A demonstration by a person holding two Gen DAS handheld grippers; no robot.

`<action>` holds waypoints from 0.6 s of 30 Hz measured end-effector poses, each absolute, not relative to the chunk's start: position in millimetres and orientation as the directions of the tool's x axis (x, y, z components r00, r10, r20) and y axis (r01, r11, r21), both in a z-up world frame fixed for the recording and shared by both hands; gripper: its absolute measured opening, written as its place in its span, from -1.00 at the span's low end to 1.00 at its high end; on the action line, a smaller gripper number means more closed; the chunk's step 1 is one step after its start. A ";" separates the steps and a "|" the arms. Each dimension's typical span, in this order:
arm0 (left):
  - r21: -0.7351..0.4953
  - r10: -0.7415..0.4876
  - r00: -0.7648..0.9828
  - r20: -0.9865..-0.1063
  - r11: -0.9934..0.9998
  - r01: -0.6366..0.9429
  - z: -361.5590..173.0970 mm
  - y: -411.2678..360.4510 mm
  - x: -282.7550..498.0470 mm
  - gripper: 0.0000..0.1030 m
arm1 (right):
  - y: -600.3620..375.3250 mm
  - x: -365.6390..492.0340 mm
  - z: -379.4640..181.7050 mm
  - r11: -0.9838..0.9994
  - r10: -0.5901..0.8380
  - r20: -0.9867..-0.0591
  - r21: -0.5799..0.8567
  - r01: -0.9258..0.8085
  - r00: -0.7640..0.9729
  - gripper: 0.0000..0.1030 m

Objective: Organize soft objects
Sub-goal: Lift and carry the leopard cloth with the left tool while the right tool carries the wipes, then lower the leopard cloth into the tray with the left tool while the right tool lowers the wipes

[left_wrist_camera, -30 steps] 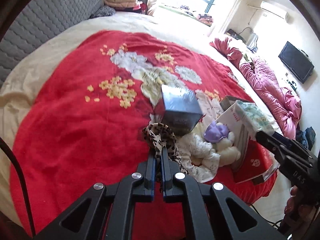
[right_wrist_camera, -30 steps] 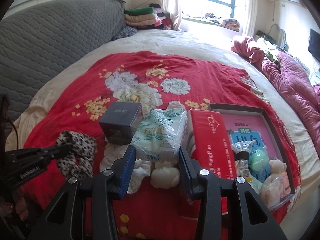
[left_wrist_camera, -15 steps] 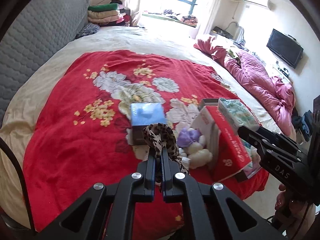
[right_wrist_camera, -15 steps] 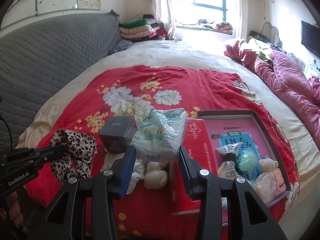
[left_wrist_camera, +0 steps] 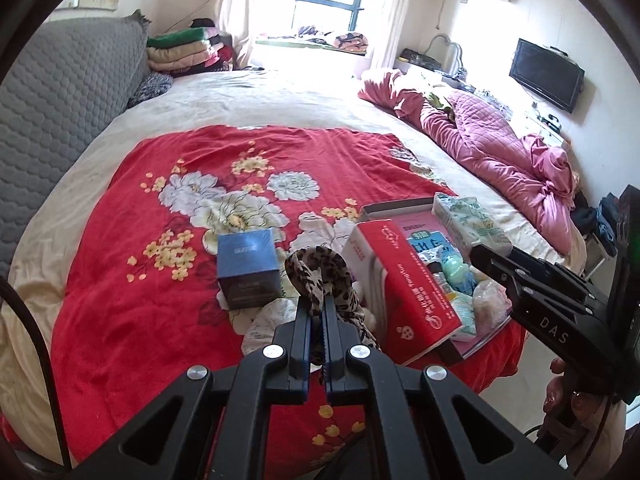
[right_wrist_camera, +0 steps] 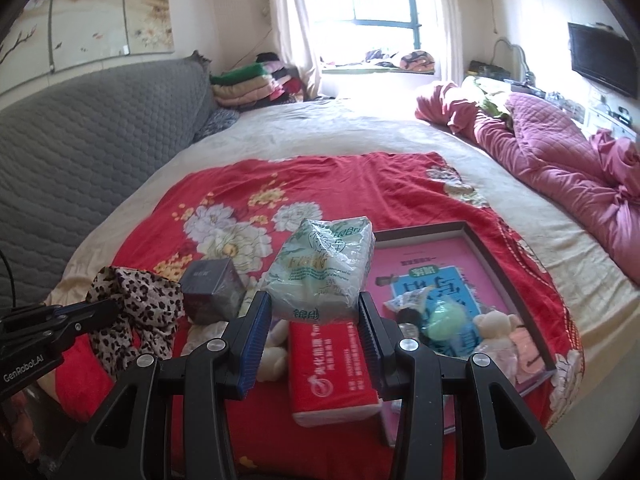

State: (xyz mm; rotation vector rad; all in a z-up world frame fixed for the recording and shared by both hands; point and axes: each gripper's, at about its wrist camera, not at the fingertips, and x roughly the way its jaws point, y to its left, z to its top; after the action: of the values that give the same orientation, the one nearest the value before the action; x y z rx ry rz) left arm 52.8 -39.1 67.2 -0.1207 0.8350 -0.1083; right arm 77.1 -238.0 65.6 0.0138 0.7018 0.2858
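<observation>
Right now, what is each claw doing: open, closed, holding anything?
Left claw: closed on the leopard-print cloth.
Right claw: closed on the green-and-white tissue pack.

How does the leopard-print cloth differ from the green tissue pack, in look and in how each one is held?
The leopard-print cloth is spotted brown and hangs limp; the green tissue pack is pale, plastic-wrapped and keeps its block shape. The left tongs pinch the cloth nearly shut; the right tongs stand wide around the pack. Both are held above the red blanket.
</observation>
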 end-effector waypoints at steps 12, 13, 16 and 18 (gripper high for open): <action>-0.114 -0.192 0.673 -0.714 0.981 0.159 94.1 -99.6 70.7 -0.92 | -296.2 68.6 75.0 0.977 0.213 -0.609 0.145 -0.156 0.764 -0.14; -0.108 -0.197 0.672 -0.714 0.979 0.172 95.8 -106.7 72.3 -0.92 | -302.1 67.8 75.1 0.979 0.201 -0.608 0.141 -0.144 0.768 -0.14; -0.089 -0.208 0.667 -0.716 0.974 0.208 98.9 -129.5 78.5 -0.92 | -318.4 66.9 75.1 0.986 0.164 -0.607 0.126 -0.110 0.778 -0.14; -0.079 -0.212 0.666 -0.715 0.971 0.224 99.0 -141.8 82.3 -0.92 | -330.9 66.0 74.8 0.986 0.159 -0.602 0.142 -0.091 0.783 -0.14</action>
State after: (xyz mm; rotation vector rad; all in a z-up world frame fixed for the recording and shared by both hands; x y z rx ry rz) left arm 82.3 -141.8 99.0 0.0164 0.8050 -0.2459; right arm 66.0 -330.9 74.8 0.1076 0.6585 0.1355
